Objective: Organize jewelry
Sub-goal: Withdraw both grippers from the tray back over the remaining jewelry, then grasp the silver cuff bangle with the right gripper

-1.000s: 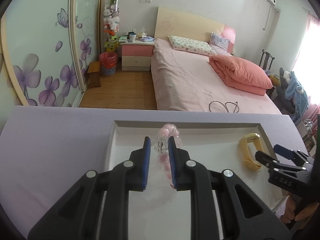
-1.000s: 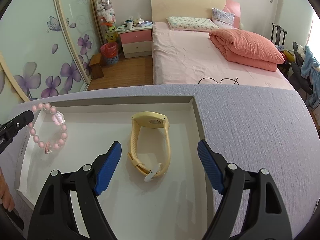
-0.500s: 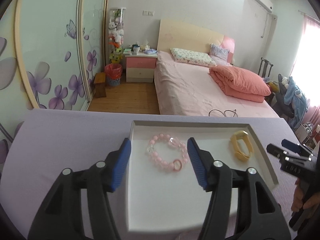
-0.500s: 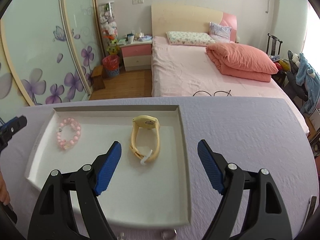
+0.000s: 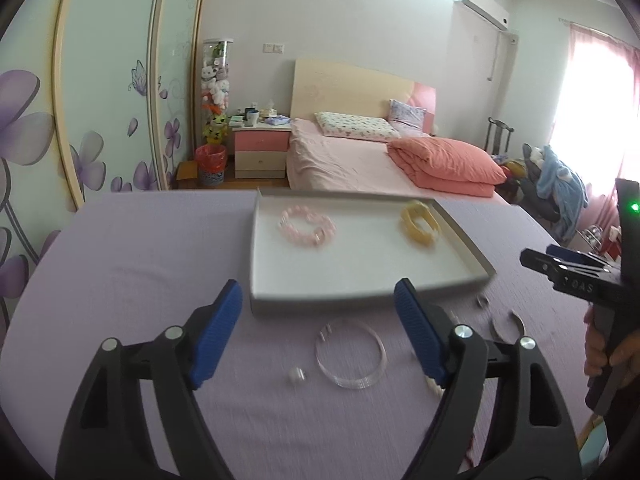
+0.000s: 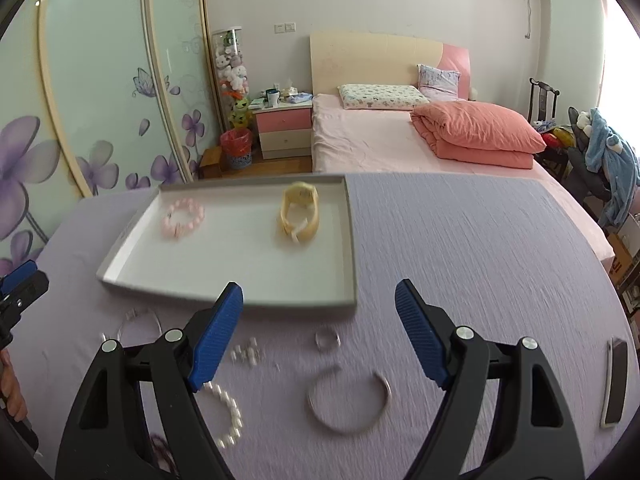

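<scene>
Had let go of the pink beaded bracelet (image 5: 307,227) a second earlier: left claw (image 5: 318,330) pinched on it then, spread wide and empty now, pulled back off the shallow white rectangular tray (image 5: 360,300). Bracelet left lying in the tray's left half, well apart from the pale yellow rubber wristwatch (image 5: 420,224) on its right side. Two pieces sorted, by the look of it; the rest waiting loose on the lilac-clothed tabletop (image 5: 132,272).

Clear coiled-wire bangle (image 5: 351,354) lay between the left claw's blue pads, just short of the tray's near wall. Right claw (image 6: 319,334) also spread and empty, hovering above an open silver metal bangle (image 6: 349,400), small silver ring (image 6: 327,339) just beyond, white pearl bracelet (image 6: 228,414) beside its left pad.
</scene>
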### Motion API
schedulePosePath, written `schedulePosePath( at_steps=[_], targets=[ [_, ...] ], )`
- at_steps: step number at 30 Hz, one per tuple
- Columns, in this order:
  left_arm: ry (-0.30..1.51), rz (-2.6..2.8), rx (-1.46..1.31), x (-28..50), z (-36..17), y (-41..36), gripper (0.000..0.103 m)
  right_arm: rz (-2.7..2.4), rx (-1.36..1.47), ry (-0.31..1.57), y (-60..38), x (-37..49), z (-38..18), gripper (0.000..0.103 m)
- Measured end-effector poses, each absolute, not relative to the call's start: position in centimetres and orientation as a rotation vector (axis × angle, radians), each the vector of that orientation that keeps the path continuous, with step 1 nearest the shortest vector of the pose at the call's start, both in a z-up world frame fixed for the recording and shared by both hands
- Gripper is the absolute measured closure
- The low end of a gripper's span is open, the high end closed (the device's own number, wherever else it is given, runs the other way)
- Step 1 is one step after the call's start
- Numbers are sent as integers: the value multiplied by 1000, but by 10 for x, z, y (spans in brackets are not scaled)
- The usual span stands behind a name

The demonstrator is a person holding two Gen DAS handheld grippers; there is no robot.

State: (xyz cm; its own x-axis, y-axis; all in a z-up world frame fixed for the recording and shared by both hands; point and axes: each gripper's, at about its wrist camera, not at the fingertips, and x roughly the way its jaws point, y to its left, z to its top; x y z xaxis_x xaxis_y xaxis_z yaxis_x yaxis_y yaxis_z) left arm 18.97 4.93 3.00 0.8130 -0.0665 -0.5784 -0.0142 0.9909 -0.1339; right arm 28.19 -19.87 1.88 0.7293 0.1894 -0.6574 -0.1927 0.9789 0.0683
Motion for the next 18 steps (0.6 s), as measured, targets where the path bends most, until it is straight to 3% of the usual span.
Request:
schedulePosePath(
  at_steps=[18],
  targets=[
    [696, -116, -138, 137, -21, 11, 15, 154, -5, 863, -213, 250, -51, 20]
  ],
)
